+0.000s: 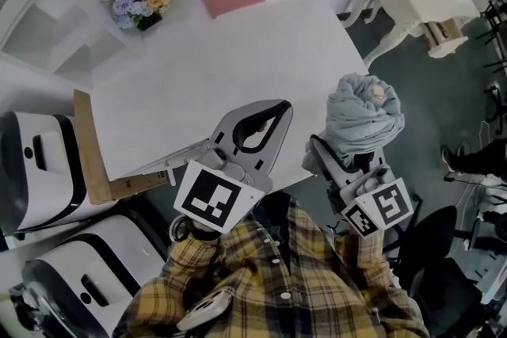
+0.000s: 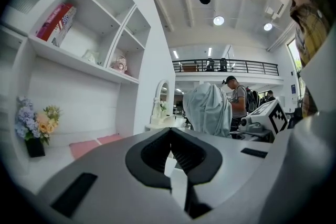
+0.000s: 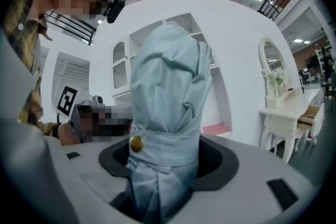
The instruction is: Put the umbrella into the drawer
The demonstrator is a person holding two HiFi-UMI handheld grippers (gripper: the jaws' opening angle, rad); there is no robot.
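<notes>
**Fingers (image 3: 223, 162) clamped on the umbrella (image 3: 165, 113) at right, closed and empty at left**

We hold the pale blue folded umbrella by its strapped middle in our right gripper (image 1: 346, 158), just off the white desk's (image 1: 198, 75) 4 o'clock corner. Our left gripper (image 1: 277, 108) hovers over the desk's 6 o'clock edge.

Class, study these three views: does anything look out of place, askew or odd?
Two things. Bare wooden boards jut from the white desk's near-left corner, raw against the white furniture. The umbrella clamped in the right gripper is bunched loosely above its buttoned strap, not rolled neatly.
</notes>
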